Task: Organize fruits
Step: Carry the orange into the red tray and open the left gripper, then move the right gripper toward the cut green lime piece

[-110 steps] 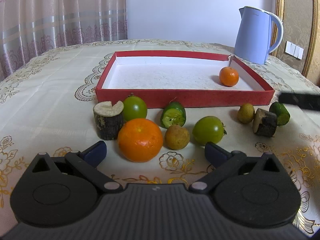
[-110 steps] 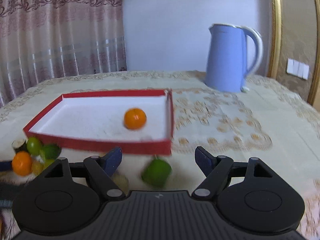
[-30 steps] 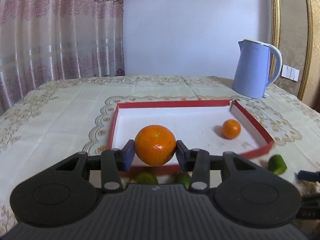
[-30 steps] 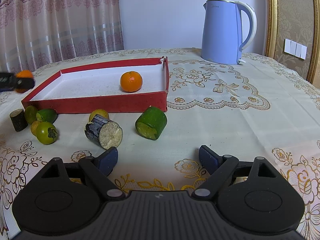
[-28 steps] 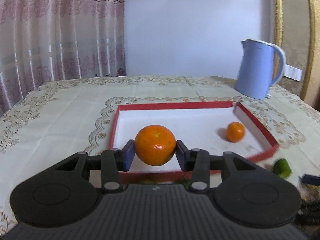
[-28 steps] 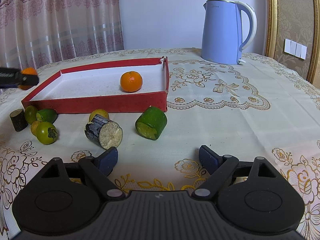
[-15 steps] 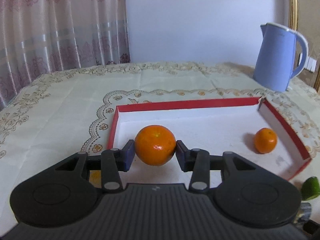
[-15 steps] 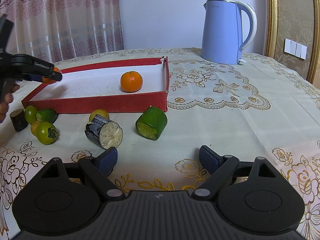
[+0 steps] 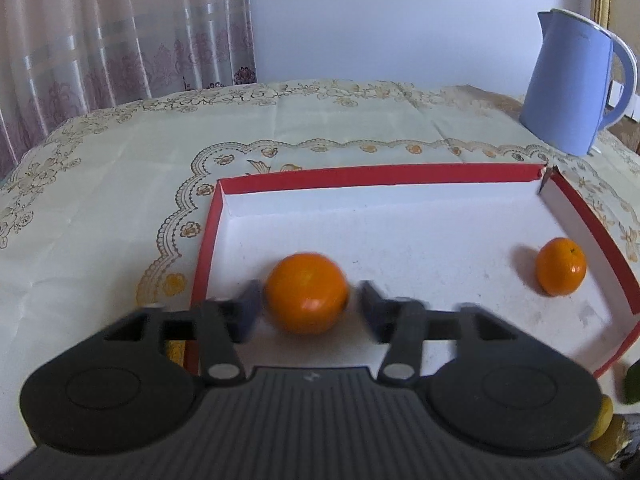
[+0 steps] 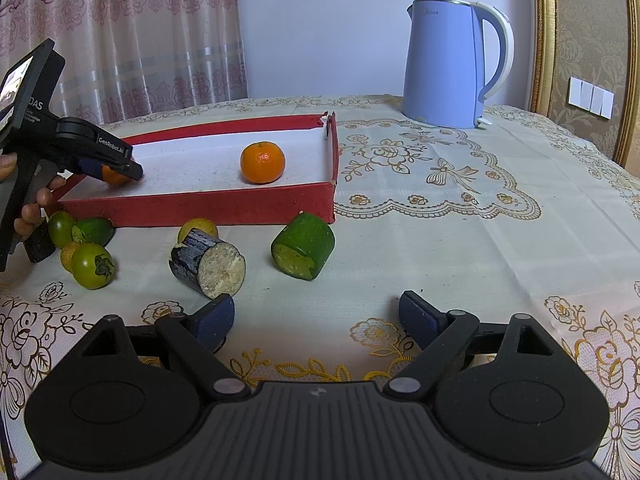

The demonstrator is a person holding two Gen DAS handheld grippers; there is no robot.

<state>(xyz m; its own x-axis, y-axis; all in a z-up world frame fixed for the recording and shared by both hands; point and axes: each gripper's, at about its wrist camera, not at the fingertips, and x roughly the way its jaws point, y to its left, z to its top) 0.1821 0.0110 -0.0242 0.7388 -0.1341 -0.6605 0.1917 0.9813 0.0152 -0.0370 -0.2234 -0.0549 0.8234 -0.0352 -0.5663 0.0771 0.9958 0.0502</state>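
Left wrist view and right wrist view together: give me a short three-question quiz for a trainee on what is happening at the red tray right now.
1. True or false: the right hand-held gripper is holding a fruit.
2. Pick one: how many oranges show within the walls of the red tray? A) one B) two C) three
3. Fill in: the fruit between the fingers of the left hand-held gripper is a large ___.

Key
1. False. Its jaws stand apart with nothing between them.
2. B: the large orange and the small orange.
3. orange. A gap shows between it and the fingers.
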